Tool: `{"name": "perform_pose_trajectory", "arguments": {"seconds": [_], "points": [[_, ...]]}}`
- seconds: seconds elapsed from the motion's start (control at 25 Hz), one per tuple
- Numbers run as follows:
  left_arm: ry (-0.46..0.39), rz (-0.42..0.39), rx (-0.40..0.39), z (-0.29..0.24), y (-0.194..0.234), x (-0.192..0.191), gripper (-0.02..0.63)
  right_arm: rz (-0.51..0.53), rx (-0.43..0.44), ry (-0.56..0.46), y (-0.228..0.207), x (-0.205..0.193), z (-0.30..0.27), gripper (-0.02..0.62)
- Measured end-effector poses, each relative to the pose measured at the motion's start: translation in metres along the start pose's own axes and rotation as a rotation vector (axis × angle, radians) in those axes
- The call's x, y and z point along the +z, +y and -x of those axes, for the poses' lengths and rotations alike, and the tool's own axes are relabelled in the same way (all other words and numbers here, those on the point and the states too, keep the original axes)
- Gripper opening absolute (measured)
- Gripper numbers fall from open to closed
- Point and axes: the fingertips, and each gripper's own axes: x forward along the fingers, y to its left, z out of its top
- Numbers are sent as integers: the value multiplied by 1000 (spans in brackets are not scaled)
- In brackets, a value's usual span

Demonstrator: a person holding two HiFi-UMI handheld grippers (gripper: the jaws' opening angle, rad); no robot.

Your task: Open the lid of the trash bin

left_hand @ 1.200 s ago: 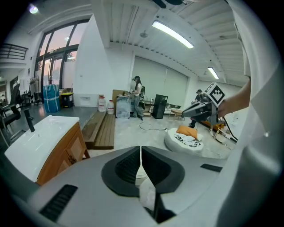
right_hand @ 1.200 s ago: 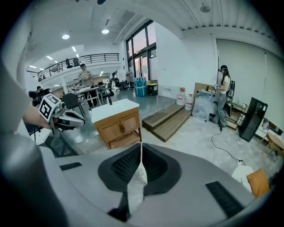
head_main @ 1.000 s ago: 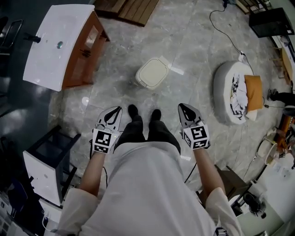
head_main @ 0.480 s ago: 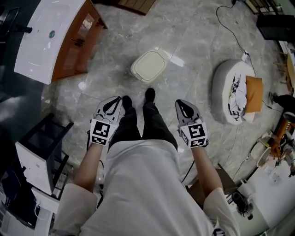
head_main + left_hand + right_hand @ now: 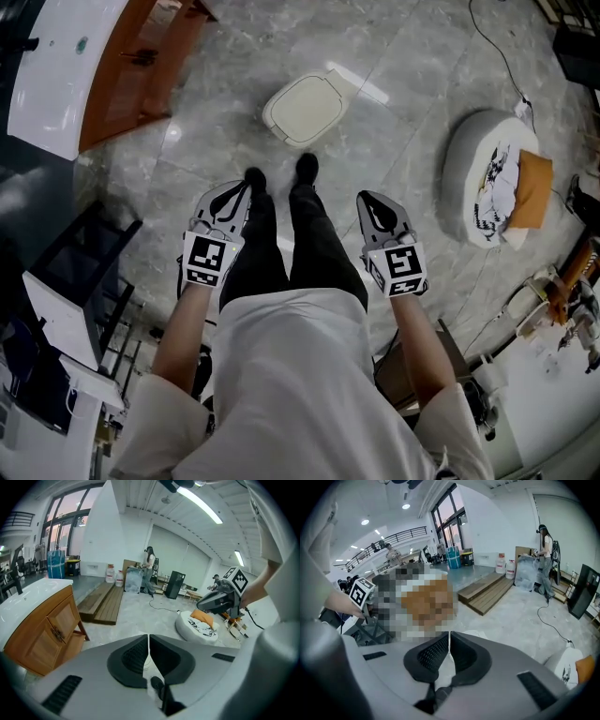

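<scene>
The cream trash bin [image 5: 305, 108] stands on the grey marble floor just ahead of the person's black shoes [image 5: 307, 169], its lid down. My left gripper [image 5: 239, 191] hangs shut beside the left leg, below and left of the bin. On the other side, my right gripper [image 5: 367, 200] is shut too, below and right of the bin. Neither touches the bin. In the left gripper view the jaws [image 5: 148, 638] meet with nothing between them, and the right gripper [image 5: 219, 600] shows beyond. The right gripper view has its jaws [image 5: 449, 635] pressed together and empty.
A white sink top on a wooden cabinet [image 5: 70, 80] stands at the far left. A dark rack with white panels [image 5: 70, 300] is at the near left. A round white cushion with an orange pillow [image 5: 497, 178] lies right, a cable [image 5: 497, 52] beyond it.
The person has walked forward: the bin now lies closer to the shoes, and the cabinet and cushion have slid outward. Both grippers stay shut at the person's sides.
</scene>
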Motion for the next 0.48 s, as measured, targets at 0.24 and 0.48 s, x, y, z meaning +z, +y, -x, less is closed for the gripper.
{"name": "perform_pose_trajectory", "arguments": {"seconds": [0.24, 0.48], "points": [[37, 3, 11, -33, 4, -20, 25, -20, 29, 38, -10, -28, -29, 32], [83, -16, 21, -65, 6, -44, 25, 7, 68, 65, -9, -50, -58, 32]]}}
